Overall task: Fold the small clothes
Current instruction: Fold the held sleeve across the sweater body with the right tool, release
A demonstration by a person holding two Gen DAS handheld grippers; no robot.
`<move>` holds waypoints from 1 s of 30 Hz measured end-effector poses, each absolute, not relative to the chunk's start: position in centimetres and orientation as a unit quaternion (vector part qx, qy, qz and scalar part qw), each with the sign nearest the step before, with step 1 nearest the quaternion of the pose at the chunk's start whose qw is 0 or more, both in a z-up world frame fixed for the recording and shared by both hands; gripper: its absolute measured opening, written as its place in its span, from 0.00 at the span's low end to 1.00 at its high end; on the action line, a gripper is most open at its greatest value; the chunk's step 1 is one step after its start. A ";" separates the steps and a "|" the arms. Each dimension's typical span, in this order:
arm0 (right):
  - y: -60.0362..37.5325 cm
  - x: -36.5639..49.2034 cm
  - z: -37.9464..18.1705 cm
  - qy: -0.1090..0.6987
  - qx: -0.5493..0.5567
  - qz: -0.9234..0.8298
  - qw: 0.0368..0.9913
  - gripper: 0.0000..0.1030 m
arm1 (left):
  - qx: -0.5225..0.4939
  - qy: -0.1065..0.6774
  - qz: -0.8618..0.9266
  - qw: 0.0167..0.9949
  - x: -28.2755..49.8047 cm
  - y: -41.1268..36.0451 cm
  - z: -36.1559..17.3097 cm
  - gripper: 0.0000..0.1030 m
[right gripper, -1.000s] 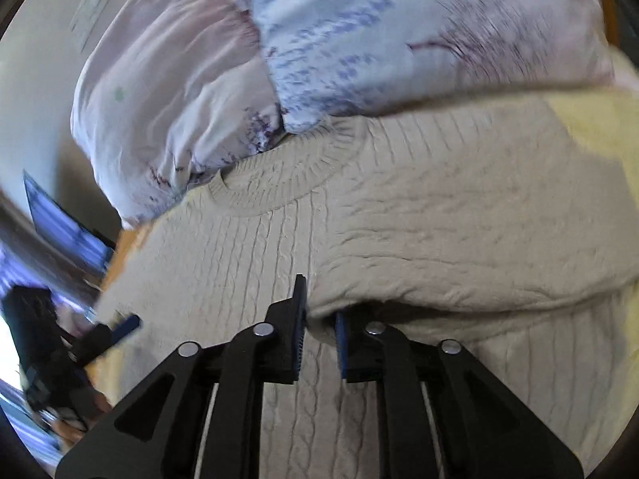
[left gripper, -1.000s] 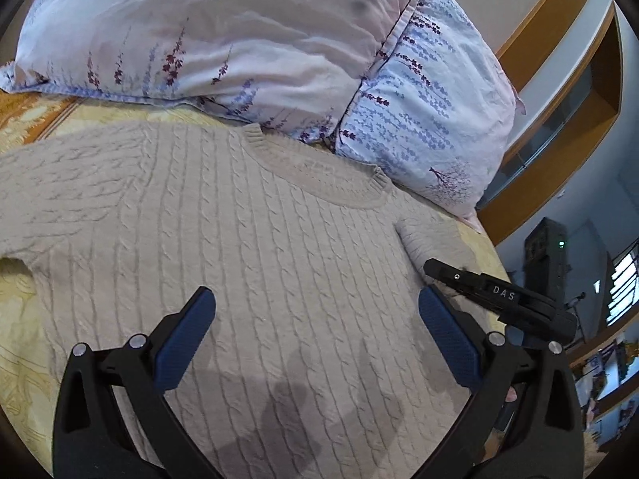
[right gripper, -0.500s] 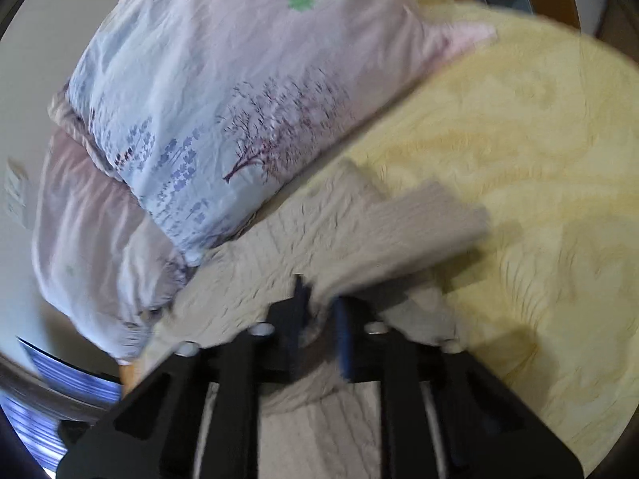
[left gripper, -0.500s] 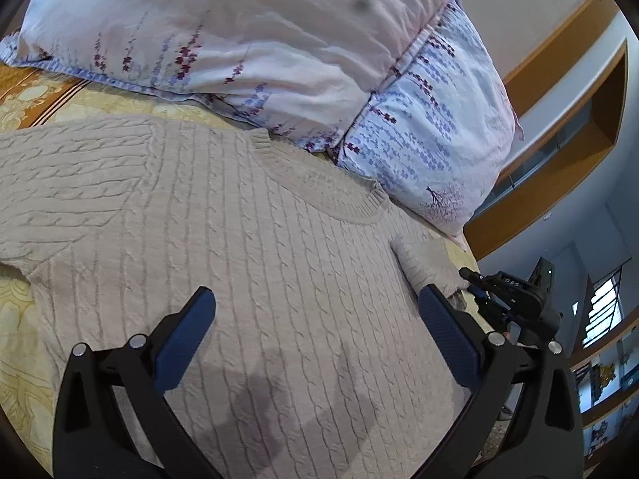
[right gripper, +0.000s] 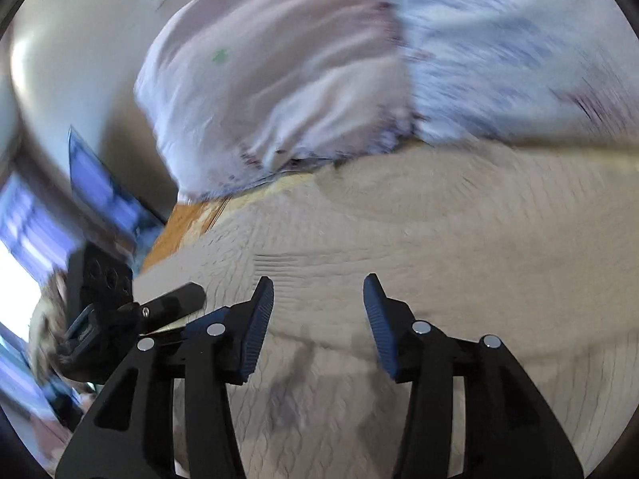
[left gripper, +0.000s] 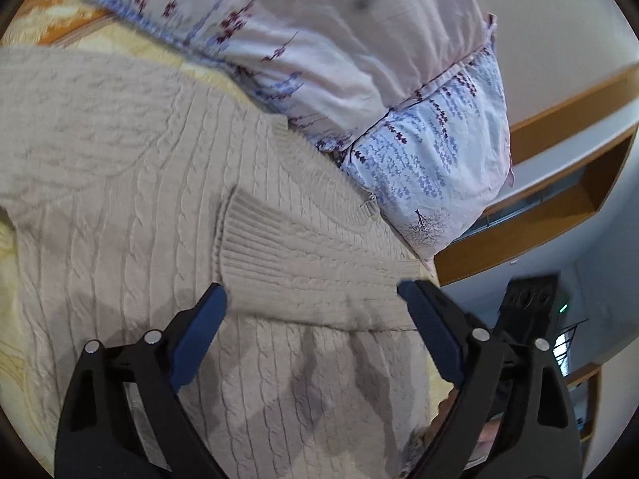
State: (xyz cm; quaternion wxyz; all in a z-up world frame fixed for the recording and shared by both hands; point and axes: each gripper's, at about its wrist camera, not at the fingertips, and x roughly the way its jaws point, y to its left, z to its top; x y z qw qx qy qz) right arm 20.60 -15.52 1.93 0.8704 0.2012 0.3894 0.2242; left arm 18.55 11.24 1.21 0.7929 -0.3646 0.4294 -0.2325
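Note:
A beige cable-knit sweater (left gripper: 120,207) lies flat on the yellow bedspread (left gripper: 6,255), neck toward the pillows. One sleeve (left gripper: 303,263) is folded across its chest, ribbed cuff (left gripper: 239,231) pointing left. My left gripper (left gripper: 315,311) hovers just above that sleeve, its jaws wide and closing, pads pressing on nothing. In the blurred right wrist view, my right gripper (right gripper: 319,311) hangs over the sweater (right gripper: 439,259) with its jaws opening and nothing between them. One black finger (right gripper: 175,301) of the left gripper shows at the left.
Two floral pillows (left gripper: 319,40) (left gripper: 435,167) lean against the wall right behind the sweater's collar. A wooden shelf unit (left gripper: 559,215) stands beyond the bed's right edge. The right gripper's black body (left gripper: 527,299) sits close to my left gripper's right finger.
The right gripper carried the sleeve it held across the sweater's chest and let go; the sleeve now lies folded there. The left gripper rolled, came nearer, and its jaws narrowed a little.

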 end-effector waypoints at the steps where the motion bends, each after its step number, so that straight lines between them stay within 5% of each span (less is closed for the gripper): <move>1: -17.0 20.3 1.6 0.393 0.226 0.210 0.866 0.47 | -0.369 0.434 -0.228 0.790 18.7 11.3 1.0 0.83; 11: -32.0 16.0 -4.9 0.369 0.492 0.040 0.788 0.45 | -0.402 0.459 -0.185 0.770 21.0 12.3 -0.5 0.63; 22: -34.1 15.8 -4.9 0.321 0.504 0.016 0.801 0.40 | -0.372 0.480 -0.162 0.778 25.2 11.7 -0.4 0.52; 24: -34.3 15.8 -4.9 0.317 0.506 0.014 0.802 0.38 | -0.373 0.488 -0.168 0.771 25.6 11.5 -0.6 0.42; 26: -34.5 15.7 -5.0 0.312 0.508 0.011 0.803 0.34 | -0.373 0.500 -0.176 0.762 25.9 11.1 -1.1 0.16; 28: -34.6 15.7 -5.1 0.311 0.502 0.006 0.807 0.15 | -0.355 0.504 -0.181 0.766 26.3 10.5 -1.1 0.08; 30: -34.5 15.6 -5.1 0.304 0.496 0.008 0.813 0.10 | -0.330 0.494 -0.183 0.783 26.8 10.2 -0.3 0.07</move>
